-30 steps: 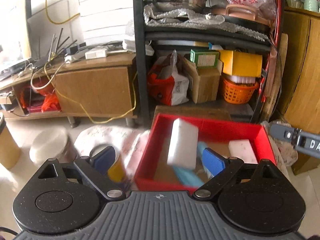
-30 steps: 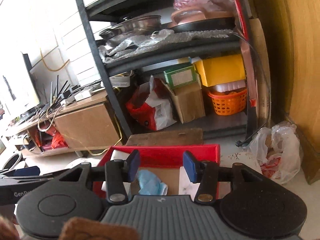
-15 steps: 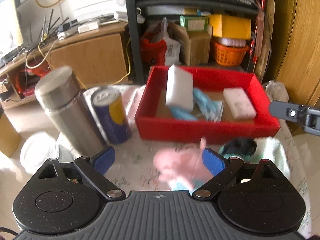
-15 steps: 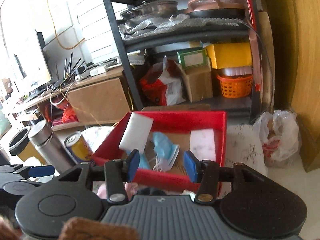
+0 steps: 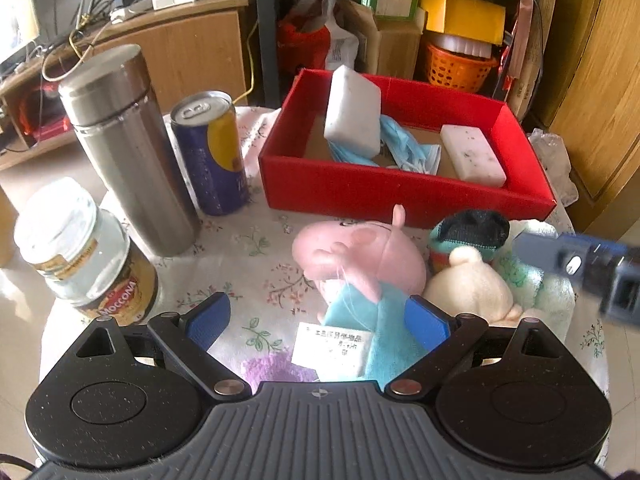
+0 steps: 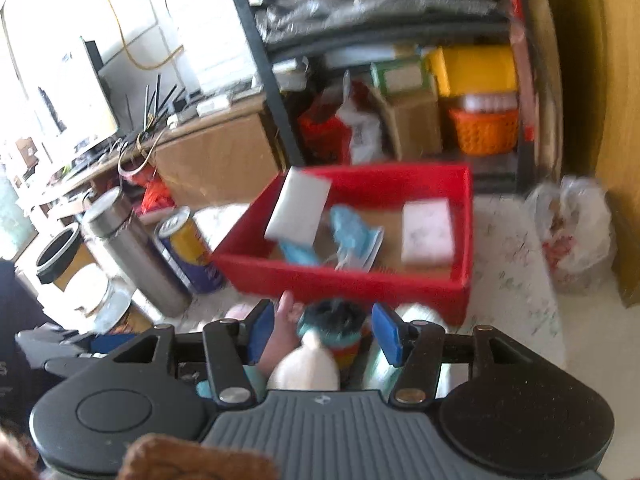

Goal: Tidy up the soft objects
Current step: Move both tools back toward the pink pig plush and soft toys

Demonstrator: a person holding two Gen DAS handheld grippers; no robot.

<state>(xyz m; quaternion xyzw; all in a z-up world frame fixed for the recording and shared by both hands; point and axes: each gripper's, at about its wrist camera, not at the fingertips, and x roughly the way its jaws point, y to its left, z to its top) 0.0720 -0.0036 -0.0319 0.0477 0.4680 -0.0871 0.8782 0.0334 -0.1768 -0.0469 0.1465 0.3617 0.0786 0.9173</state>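
A pink pig plush [image 5: 360,256] in a light blue dress lies on the floral tablecloth, with a cream plush [image 5: 472,284] and a dark-topped striped soft item [image 5: 468,236] to its right. Behind them a red box [image 5: 400,196] holds two white sponges [image 5: 352,110] and blue face masks [image 5: 404,148]. My left gripper [image 5: 316,322] is open above the pig's dress, not touching it. In the right wrist view, my right gripper [image 6: 322,332] hovers over the cream plush [image 6: 304,368] and the striped item [image 6: 340,320]; its jaws are opening and press on nothing.
A steel flask [image 5: 124,148], a blue and yellow can [image 5: 212,152] and a coffee jar [image 5: 80,252] stand on the table's left. A light green cloth [image 5: 532,280] lies at the right. Shelves with boxes and an orange basket [image 5: 456,66] stand behind.
Both grippers have tilted down and come nearer to the table, so the plush toys now show between the fingers. The right jaws stand a little wider.
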